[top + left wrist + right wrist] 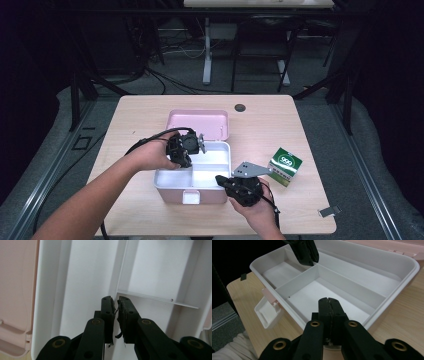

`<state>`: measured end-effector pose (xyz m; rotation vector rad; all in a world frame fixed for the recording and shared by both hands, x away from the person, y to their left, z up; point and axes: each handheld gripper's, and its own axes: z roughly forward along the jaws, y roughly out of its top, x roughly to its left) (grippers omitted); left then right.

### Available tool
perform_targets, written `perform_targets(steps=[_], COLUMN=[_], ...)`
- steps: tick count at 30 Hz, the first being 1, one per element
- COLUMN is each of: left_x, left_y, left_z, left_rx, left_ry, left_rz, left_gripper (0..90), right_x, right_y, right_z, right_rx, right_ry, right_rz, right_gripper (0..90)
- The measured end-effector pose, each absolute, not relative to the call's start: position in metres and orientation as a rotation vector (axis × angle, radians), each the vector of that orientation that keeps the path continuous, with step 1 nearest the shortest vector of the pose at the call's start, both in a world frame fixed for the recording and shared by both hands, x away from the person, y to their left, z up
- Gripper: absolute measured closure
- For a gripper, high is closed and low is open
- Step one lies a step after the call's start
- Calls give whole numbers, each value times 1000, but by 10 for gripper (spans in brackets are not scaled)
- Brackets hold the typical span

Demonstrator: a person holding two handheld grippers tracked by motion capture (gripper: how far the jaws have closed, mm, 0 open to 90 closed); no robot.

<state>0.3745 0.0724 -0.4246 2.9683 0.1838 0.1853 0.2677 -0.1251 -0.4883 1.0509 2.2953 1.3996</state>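
Item: pink storage box [176, 191], lid back, centre of the high view; white divided tray [223, 150] inside.

Left gripper [186, 146]: jaws nearly together on nothing, over the tray's partition [156, 299].

Right gripper [329, 302]: jaws together, empty, at the lower-right rim.

Advice: pinch the partition squarely, lift level.

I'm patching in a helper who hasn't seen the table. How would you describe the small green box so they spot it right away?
Start at the open pink case with the white divided tray mid-table. Look to its right, just past the right gripper: the green box sits alone on the bare wood. It is the only green item, with a white logo on its top.
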Motion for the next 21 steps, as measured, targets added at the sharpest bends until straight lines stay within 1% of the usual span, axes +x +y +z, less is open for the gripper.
perform_targets(steps=[3, 9, 15, 21], left_x=[375, 376, 374, 374], left_y=[71, 68, 59, 54], left_z=[-426, -427, -430, -434], left_rx=[2978, 2999, 3053, 3080], left_ry=[181, 170, 110, 88], left_rz=[193, 183, 217, 222], left_gripper=[851, 856, 859, 856], right_x=[268, 268, 268, 268], right_y=[-125, -125, -125, -125], right_z=[-488, -488, -488, -489], right_rx=[1051, 1050, 1054, 1049], right_ry=[2295, 2296, 2293, 2294], right_rz=[1398, 1400, 1396, 1401], right_gripper=[898, 898, 898, 898])
